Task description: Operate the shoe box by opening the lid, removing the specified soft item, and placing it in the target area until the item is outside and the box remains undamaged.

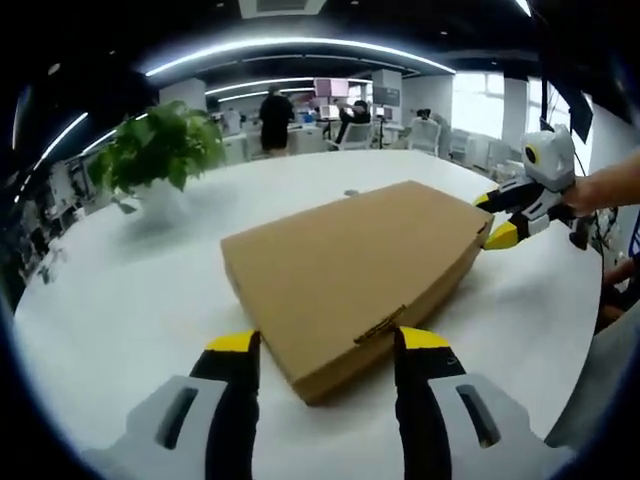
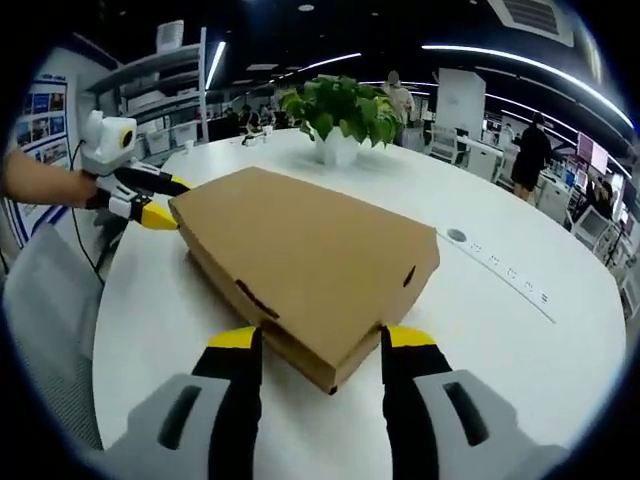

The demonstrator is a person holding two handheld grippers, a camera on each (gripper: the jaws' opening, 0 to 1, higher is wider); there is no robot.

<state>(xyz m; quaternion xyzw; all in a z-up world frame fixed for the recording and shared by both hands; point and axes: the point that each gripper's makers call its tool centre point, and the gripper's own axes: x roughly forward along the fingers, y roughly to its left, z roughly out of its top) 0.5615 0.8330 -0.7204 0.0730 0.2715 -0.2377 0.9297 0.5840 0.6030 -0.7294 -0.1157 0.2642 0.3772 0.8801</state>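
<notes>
A flat brown cardboard shoe box [image 1: 350,265] [image 2: 300,255] lies shut on the round white table [image 1: 130,300] [image 2: 470,330]. In the left gripper view my left gripper [image 1: 328,345] is open, its yellow-tipped jaws on either side of the box's near corner. My right gripper [image 1: 493,218] comes in from the right, held by a hand, with its jaws at the box's far right corner. In the right gripper view my right gripper [image 2: 322,340] stands open astride the near corner, and the left gripper [image 2: 168,200] sits at the far left corner. The soft item is hidden.
A leafy plant in a white pot [image 1: 160,150] [image 2: 340,115] stands on the table beyond the box. A strip of sockets [image 2: 500,265] is set into the tabletop. A grey chair [image 2: 40,300] stands by the table edge. People stand among desks far behind.
</notes>
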